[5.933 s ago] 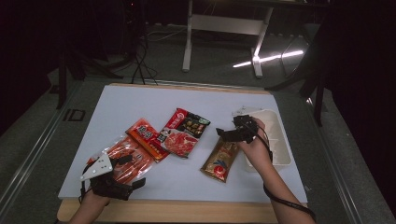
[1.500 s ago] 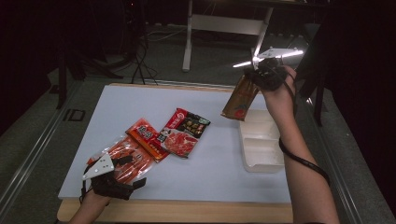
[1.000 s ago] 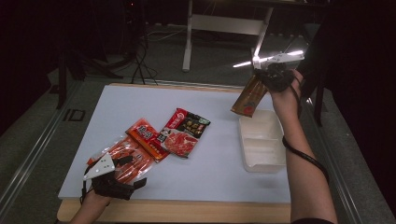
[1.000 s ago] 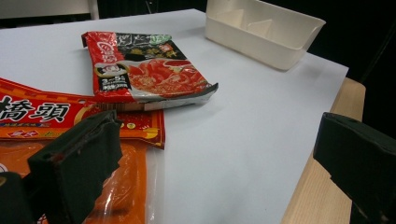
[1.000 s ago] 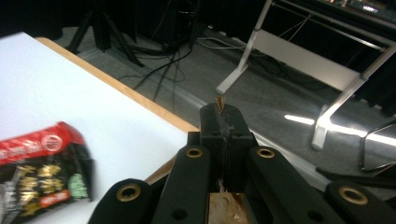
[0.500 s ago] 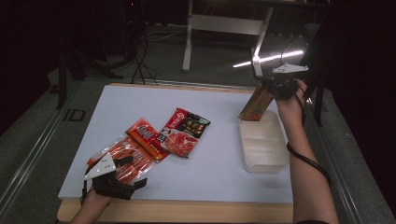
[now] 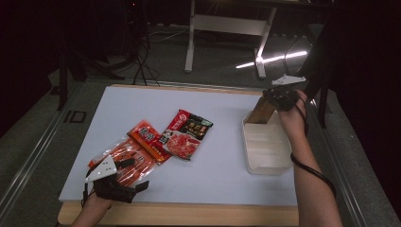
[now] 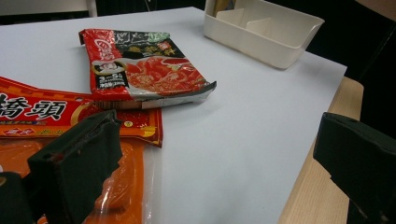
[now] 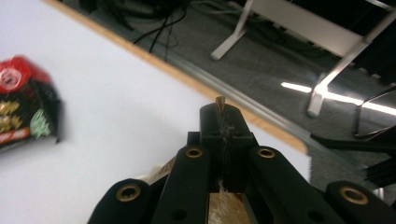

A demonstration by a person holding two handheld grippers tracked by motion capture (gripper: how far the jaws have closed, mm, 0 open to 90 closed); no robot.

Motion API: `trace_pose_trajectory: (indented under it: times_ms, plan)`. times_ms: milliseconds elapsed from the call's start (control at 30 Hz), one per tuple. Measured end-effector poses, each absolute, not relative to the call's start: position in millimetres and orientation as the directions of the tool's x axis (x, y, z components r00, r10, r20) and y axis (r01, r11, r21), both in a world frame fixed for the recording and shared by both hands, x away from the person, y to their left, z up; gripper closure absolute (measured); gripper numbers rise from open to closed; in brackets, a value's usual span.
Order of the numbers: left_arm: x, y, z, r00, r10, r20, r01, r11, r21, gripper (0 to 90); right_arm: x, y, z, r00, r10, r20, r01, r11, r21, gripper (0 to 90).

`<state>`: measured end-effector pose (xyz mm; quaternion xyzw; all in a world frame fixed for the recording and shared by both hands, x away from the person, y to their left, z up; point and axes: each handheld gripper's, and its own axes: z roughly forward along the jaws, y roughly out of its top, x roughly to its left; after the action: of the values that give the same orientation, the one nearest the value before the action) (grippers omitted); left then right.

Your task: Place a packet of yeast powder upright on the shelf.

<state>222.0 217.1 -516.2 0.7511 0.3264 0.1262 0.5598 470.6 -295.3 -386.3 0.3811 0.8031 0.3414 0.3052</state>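
Tray [image 7: 267, 163]: white, right of centre in the high view.
Brown packet [image 7: 259, 111]: upright, long axis steep, lower end in the tray's far compartment.
Right gripper [image 7: 280, 97]: clenched on the packet's top edge, directly above.
Left gripper [image 7: 124, 176]: released, lower left, over the orange packets [image 7: 127, 158], well apart from the tray.

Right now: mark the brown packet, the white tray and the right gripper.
brown packet [image 7: 259, 112], high view, its lower face above the tray.
white tray [image 7: 267, 167], high view, near rim.
right gripper [image 9: 221, 108], right gripper view, shut jaw tips pinching the packet's edge.

We cannot read the brown packet [image 7: 259, 111]: the tray [image 7: 265, 163] wall hides its lower end, the right gripper [image 7: 282, 98] its top.
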Motion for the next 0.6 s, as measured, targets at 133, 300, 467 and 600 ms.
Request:
trace_pose_trajectory:
  times_ms: [133,300,467,600]
  plan:
    - [221.2,217.1,-515.8,0.756,0.631,-0.175,0.347,-0.159,0.924,1.3,468.0,-289.0,-397.1,-0.543,0.814,-0.206,0.405,0.468,0.785,89.4]
    - [221.9,216.9,-515.7,0.755,0.631,-0.177,0.349,-0.159,0.924,1.3,465.5,-280.8,-402.1,-0.564,0.807,-0.173,0.404,0.453,0.795,88.9]
    - [222.0,216.2,-515.4,0.754,0.632,-0.18,0.351,-0.155,0.924,1.3,463.2,-272.7,-407.7,-0.582,0.802,-0.134,0.402,0.426,0.81,87.9]
    - [223.7,215.7,-515.8,0.748,0.637,-0.188,0.358,-0.149,0.922,1.3,463.3,-268.0,-409.8,-0.587,0.805,-0.085,0.417,0.391,0.821,87.0]
